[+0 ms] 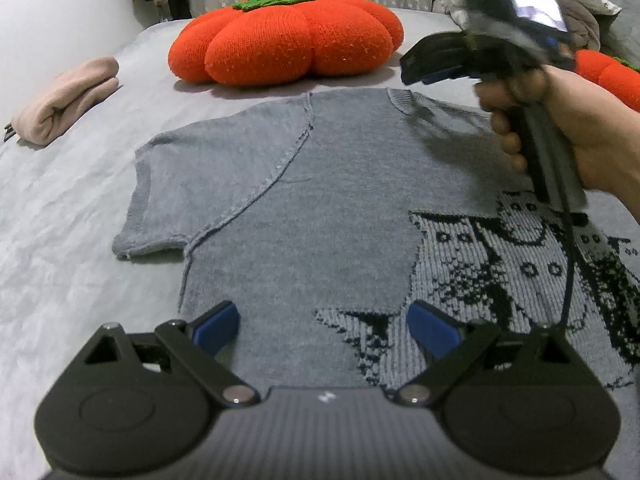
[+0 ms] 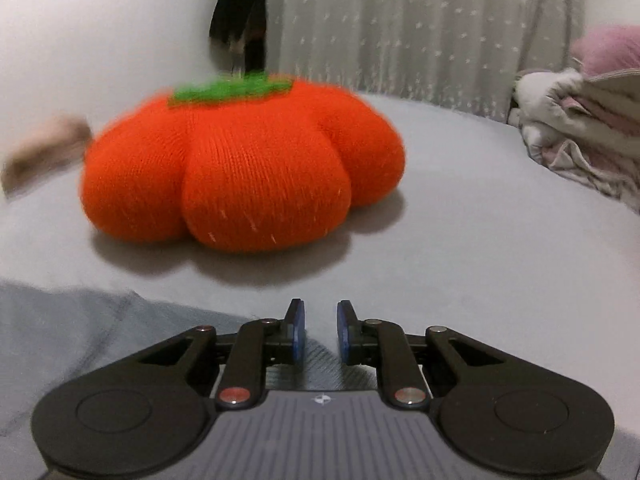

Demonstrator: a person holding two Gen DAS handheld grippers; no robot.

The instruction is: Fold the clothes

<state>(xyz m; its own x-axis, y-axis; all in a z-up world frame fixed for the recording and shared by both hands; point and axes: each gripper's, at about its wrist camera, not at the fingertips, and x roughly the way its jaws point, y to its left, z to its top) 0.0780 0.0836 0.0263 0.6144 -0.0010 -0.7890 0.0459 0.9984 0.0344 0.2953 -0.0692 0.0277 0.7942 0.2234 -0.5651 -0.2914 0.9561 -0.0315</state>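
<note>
A grey knit short-sleeved sweater [image 1: 300,200] lies flat on the grey bed, inside out, with a black cat pattern [image 1: 520,272] showing on a turned-over part at the right. My left gripper [image 1: 322,330] is open and empty, low over the sweater's near hem. My right gripper [image 2: 320,328] hovers above the sweater's collar edge [image 2: 80,320], its jaws a narrow gap apart with nothing between them. It also shows in the left wrist view [image 1: 420,66], held in a hand above the collar.
An orange pumpkin cushion [image 1: 286,36] sits just beyond the sweater; it also fills the right wrist view [image 2: 240,160]. A folded pink garment [image 1: 68,100] lies at the left. A pile of clothes [image 2: 580,136] is at the right. The bed sheet [image 2: 480,240] surrounds everything.
</note>
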